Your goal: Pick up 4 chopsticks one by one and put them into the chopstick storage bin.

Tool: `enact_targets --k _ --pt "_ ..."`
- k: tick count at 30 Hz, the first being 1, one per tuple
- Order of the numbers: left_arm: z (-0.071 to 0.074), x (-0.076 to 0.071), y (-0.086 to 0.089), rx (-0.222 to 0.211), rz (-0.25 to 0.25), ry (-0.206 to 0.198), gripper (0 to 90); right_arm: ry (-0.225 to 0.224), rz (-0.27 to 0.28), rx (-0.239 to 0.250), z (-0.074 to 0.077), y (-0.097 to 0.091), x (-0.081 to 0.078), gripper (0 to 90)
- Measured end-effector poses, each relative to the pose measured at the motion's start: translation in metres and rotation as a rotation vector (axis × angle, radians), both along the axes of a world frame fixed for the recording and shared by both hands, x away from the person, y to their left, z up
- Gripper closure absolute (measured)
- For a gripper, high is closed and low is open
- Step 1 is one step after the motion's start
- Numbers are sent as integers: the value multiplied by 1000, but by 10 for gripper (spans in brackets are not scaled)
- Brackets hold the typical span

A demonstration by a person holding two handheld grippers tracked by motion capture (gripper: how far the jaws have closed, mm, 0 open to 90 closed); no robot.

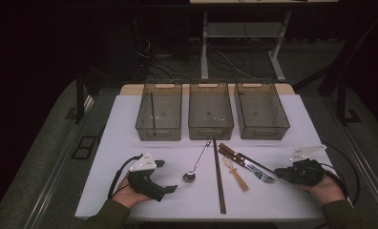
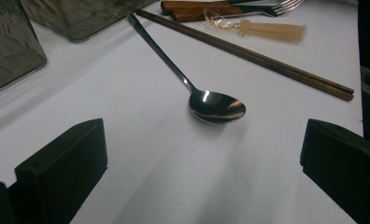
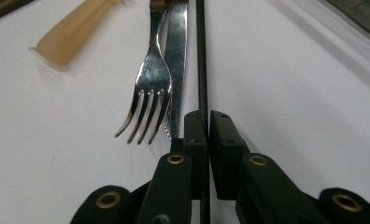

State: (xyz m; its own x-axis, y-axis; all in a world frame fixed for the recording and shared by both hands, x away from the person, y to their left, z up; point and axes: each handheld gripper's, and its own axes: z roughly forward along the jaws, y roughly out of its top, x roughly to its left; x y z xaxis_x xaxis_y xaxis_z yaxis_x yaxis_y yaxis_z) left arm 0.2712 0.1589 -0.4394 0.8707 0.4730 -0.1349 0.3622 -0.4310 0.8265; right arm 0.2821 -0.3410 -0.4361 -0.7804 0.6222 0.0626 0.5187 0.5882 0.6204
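**Two grippers, three bins, cutlery between**

Nearest the camera, the left gripper (image 1: 165, 175) rested on the tabletop (image 1: 130, 124), jaws wide apart and empty, facing one spoon (image 2: 217, 106). The right gripper (image 3: 207, 122) was clamped on a thin dark blade, the knife (image 3: 202, 51), beside one fork (image 3: 148, 88). Behind lay one pair of chopsticks (image 1: 219, 176) and three bins (image 1: 210, 110).

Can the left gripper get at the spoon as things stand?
Probably yes: the left gripper is open, and only bare table lies between it and the spoon, apart from the chopsticks.
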Motion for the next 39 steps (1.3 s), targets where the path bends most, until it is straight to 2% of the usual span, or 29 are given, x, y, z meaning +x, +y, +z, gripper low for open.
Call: enact_targets --k 6,16,25,39 --pt "0 0 0 -2 1 1 0 -4 -11 16 5 -2 -2 856" --pt "0 0 0 -1 0 1 0 -38 -9 41 14 -4 -4 856" --pt "0 0 0 0 0 1 0 -69 -3 78 24 -4 -7 856" --pt "0 0 -1 0 1 1 0 -83 13 141 32 0 -5 856"
